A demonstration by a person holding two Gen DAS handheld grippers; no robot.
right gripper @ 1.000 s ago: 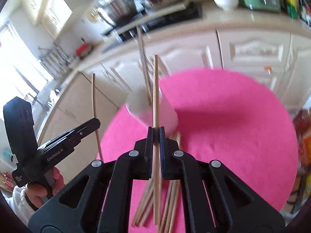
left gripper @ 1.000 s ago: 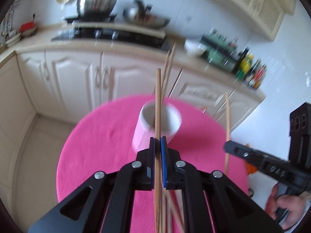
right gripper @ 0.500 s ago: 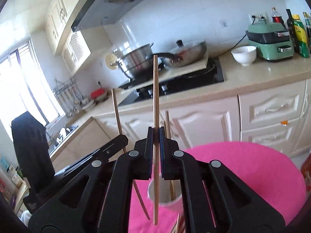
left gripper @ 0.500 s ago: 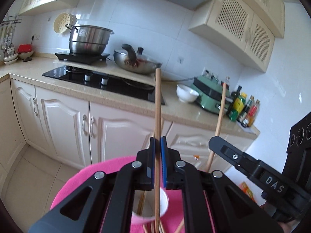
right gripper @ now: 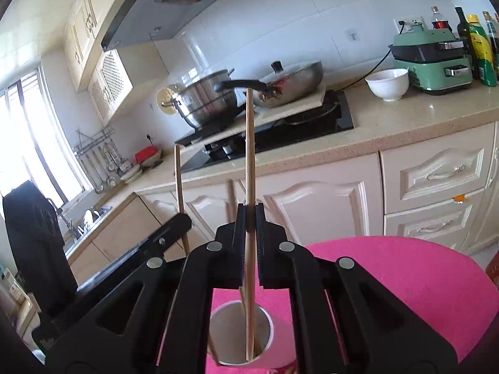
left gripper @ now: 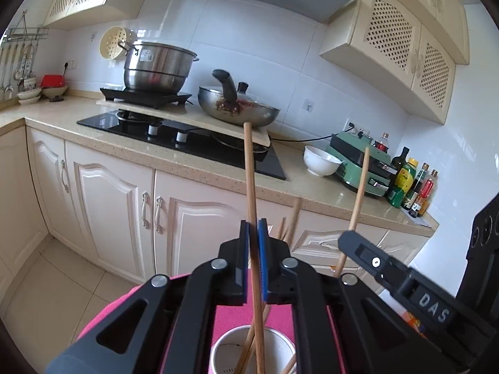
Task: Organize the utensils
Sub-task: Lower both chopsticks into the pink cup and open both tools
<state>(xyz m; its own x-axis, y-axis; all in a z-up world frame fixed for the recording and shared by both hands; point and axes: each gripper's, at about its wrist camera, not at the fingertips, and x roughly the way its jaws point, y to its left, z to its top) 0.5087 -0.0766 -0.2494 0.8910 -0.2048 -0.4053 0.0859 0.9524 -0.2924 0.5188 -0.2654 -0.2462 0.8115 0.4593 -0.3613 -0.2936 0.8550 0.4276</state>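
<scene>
While I hold both tilted slightly down above the paper cup [right gripper: 240,336], my left gripper [left gripper: 253,233] and right gripper [right gripper: 250,218] each pinch one upright chopstick [left gripper: 249,171] [right gripper: 249,143].

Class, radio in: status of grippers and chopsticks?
Left gripper and right gripper each shut on one wooden chopstick. Tips over white paper cup. Nothing blocking.
</scene>
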